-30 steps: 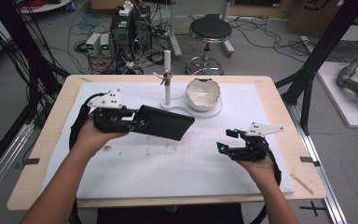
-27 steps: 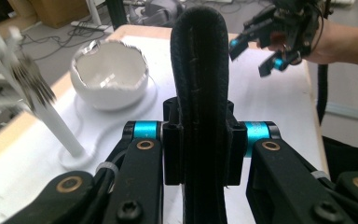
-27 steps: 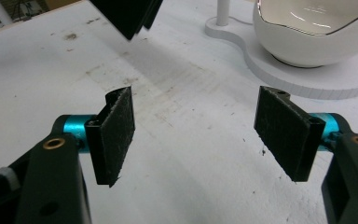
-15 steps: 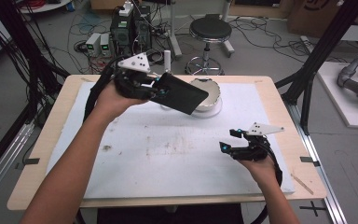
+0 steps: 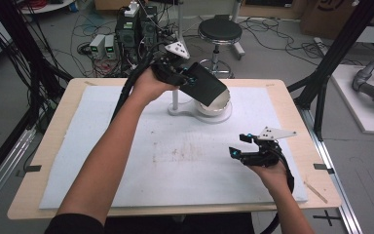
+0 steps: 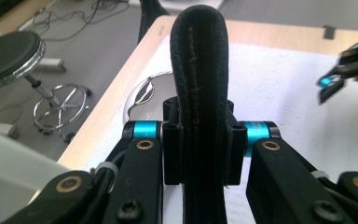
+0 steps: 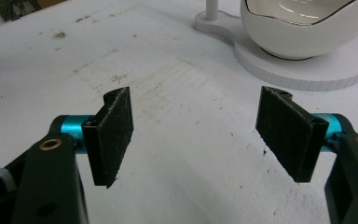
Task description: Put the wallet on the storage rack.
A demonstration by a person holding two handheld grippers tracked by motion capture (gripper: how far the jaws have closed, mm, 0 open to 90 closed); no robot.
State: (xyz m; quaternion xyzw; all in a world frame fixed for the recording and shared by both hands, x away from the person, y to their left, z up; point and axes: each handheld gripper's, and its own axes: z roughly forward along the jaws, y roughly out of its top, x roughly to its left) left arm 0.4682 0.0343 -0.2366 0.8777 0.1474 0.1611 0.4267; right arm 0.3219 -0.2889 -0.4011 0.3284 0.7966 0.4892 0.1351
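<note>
Left tongs (image 5: 187, 78): closed firmly on a flat black pouch (image 5: 204, 87), both pads pressed against its stitched edge, as the left gripper view confirms (image 6: 198, 93). One second ago this pouch lay low over the worktop at left centre of the high view. Half a second ago it was lifted and travelling toward the top of the frame. It now hangs at upper centre, tilted, directly above the white bowl (image 5: 216, 102) and partly covering it from the camera. Whether the pouch touches the bowl's rim cannot be determined.

The bowl sits on a white stand (image 5: 195, 112) with a thin upright post (image 5: 175, 100), resting on the white mat (image 5: 102, 161) that covers the worktop (image 5: 53, 122).

Right tongs (image 5: 238, 151): wide open, holding nothing, low over the mat at lower right of the high view. Their position matches both earlier pictures. The right gripper view shows the pads (image 7: 114, 135) well apart, with the bowl (image 7: 303, 25) at upper right.

Assessment: the carry phase appears nearly complete. The pouch looks set to be lowered into or onto the bowl, and release has not yet occurred. The pouch is wider than the bowl opening appears, so it may rest across the rim or tip off.
</note>
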